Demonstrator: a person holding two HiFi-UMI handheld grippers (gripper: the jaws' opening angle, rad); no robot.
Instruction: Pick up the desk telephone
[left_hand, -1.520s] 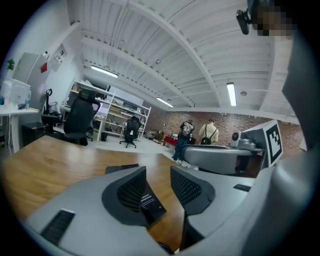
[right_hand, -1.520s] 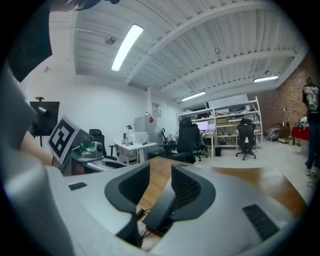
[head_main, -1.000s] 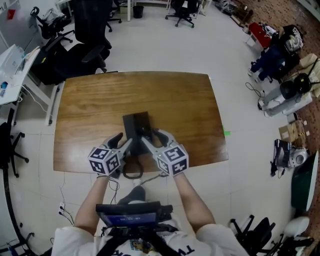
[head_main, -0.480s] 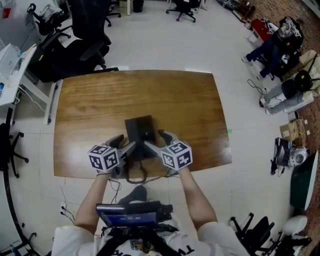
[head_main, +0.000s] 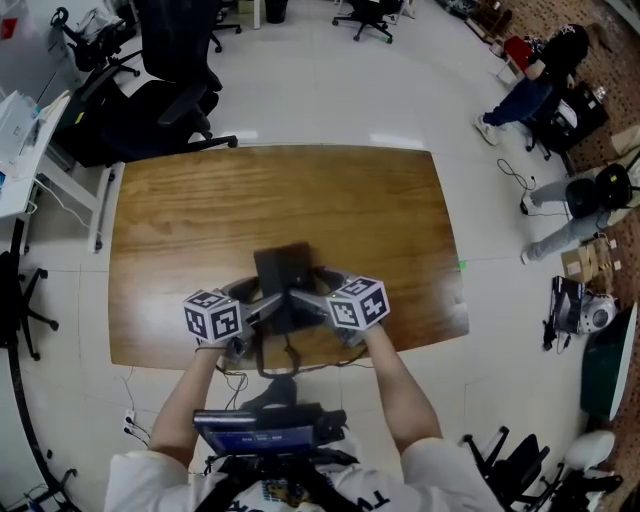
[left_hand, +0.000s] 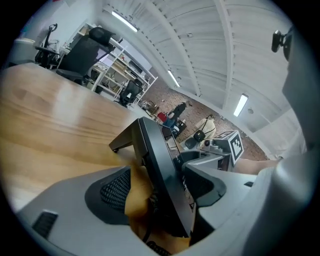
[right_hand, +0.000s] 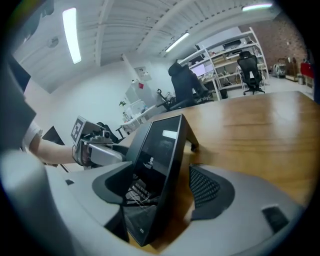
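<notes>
The black desk telephone (head_main: 285, 278) stands on its foot on the wooden table (head_main: 200, 220), near the front edge. My left gripper (head_main: 258, 298) flanks its left side and my right gripper (head_main: 315, 290) its right side. Both sets of jaws are opening. In the left gripper view the telephone (left_hand: 160, 165) sits between the jaws, with bare wood showing beside the ribbed pad (left_hand: 116, 192). The right gripper view shows the telephone (right_hand: 160, 160) likewise between the jaws, with a gap at the ribbed pad (right_hand: 206, 187). Its cord (head_main: 268, 362) hangs off the front edge.
Black office chairs (head_main: 170, 90) stand behind the table at the left, and a white desk (head_main: 25, 130) at the far left. A person (head_main: 530, 85) and bags, boxes and gear (head_main: 585, 200) fill the floor at the right.
Both grippers have sunk toward the table with the telephone between them. Their jaws have spread wider and no longer press on it.
</notes>
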